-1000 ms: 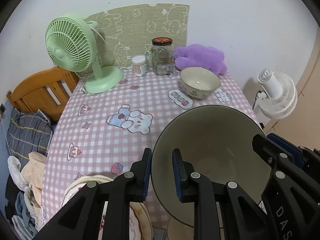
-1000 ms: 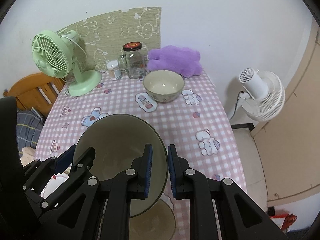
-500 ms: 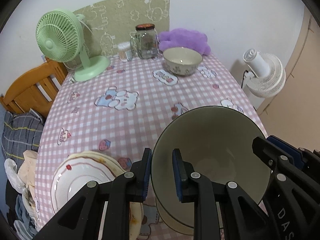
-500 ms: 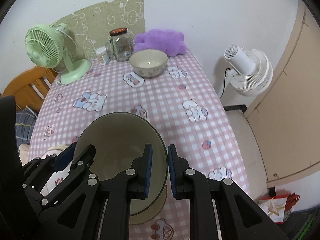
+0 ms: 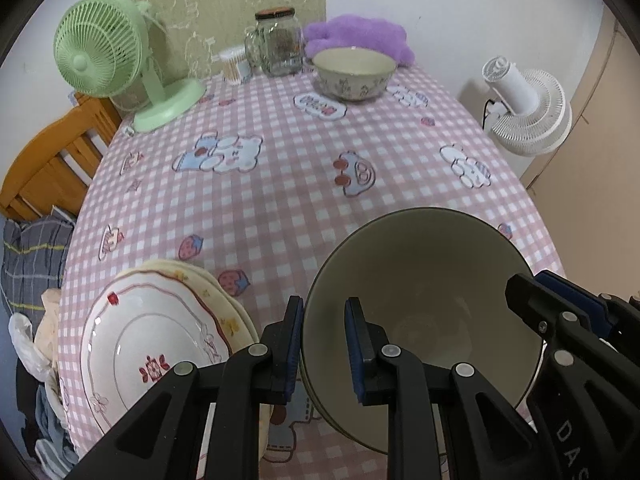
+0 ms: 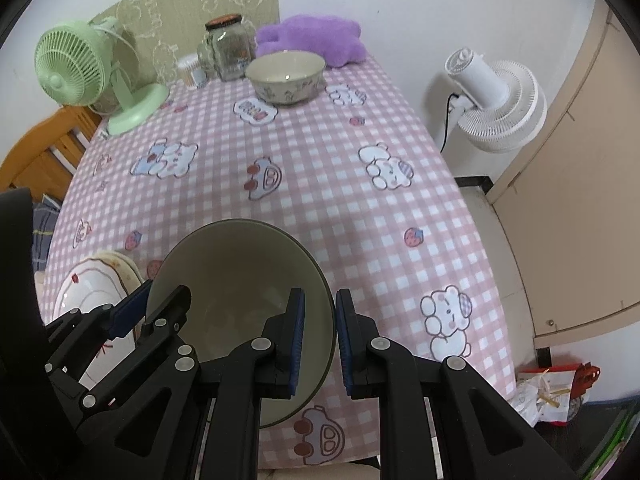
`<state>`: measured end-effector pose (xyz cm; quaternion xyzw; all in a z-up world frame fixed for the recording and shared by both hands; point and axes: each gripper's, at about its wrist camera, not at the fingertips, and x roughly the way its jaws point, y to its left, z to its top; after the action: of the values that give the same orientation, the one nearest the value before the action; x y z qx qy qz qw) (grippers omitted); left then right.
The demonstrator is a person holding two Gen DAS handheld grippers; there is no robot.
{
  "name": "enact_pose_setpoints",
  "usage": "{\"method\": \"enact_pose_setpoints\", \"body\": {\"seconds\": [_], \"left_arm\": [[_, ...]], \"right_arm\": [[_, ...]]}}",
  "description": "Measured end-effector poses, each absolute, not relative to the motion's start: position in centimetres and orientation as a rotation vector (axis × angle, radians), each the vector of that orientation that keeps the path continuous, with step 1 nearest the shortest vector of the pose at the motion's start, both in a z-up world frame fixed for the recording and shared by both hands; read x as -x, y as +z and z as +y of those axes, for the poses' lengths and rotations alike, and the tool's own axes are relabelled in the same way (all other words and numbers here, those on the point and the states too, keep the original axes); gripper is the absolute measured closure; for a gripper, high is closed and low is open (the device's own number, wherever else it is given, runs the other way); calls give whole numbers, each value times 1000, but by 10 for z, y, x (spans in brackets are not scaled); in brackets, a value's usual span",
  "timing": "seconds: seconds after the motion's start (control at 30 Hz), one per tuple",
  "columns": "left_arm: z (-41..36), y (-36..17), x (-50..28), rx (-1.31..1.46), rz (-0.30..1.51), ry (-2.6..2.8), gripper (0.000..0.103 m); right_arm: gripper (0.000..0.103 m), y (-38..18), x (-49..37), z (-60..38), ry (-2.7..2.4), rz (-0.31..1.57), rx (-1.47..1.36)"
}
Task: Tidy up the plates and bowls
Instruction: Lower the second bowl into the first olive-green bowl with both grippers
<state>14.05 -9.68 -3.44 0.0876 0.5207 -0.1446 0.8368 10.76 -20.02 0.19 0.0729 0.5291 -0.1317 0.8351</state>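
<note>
Both grippers grip one large grey-green ceramic bowl [image 5: 424, 312] by opposite sides of its rim: the left gripper [image 5: 323, 344] pinches the left rim wall between its blue-padded fingers [image 5: 294, 344], narrow gap, and the right gripper [image 6: 319, 336] pinches the right rim wall the same way, one pad inside, one outside. Bowl sits tilted toward the cameras, empty, over the near edge of the bench [image 6: 320, 184], which carries a pink-and-white checked tablecloth with cartoon bears. Cannot tell if the bowl's base touches the cloth; in the left wrist view a second rim line shows just under it at the near edge, unclear what that is. Just left of the bowl lies a stack of scalloped white plates with red trim [image 5: 156, 336], top one over a cream one, hanging slightly past the bench's left edge. At the far end stands a smaller cream patterned bowl [image 5: 354, 72], well apart from the held bowl. Behind it a purple plush cushion [image 5: 360, 36], beside that a clear glass jar with dark lid [image 5: 280, 42], a small cotton-swab tub [image 5: 234, 64], and a green desk fan [image 5: 108, 60] at the far left corner. White floor fan [image 6: 496, 104] stands off the bench's right side. Wooden chair back [image 5: 48, 160] at left.
</note>
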Motion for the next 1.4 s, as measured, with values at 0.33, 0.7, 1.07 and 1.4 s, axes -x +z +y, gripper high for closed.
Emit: {"method": "enact_pose_setpoints", "body": {"seconds": [0.33,0.7,1.07,1.4], "left_arm": [[-94,-45,-144,-198,1121,-288,85],[-92,-45,-139,-185,1116,-331,71],[-85,-25,-128,-136,1089,-402,35],[-83,15,-136,-91,1016,-434,21]], "right_arm": [[84,-11,-113,-195,-262,1148,-144],[82,-13,-108,-196,-243,1134,-159],[51,3,-94,-193,-268,1083,-168],[25,40,-96,-191,-236,979,-193]]}}
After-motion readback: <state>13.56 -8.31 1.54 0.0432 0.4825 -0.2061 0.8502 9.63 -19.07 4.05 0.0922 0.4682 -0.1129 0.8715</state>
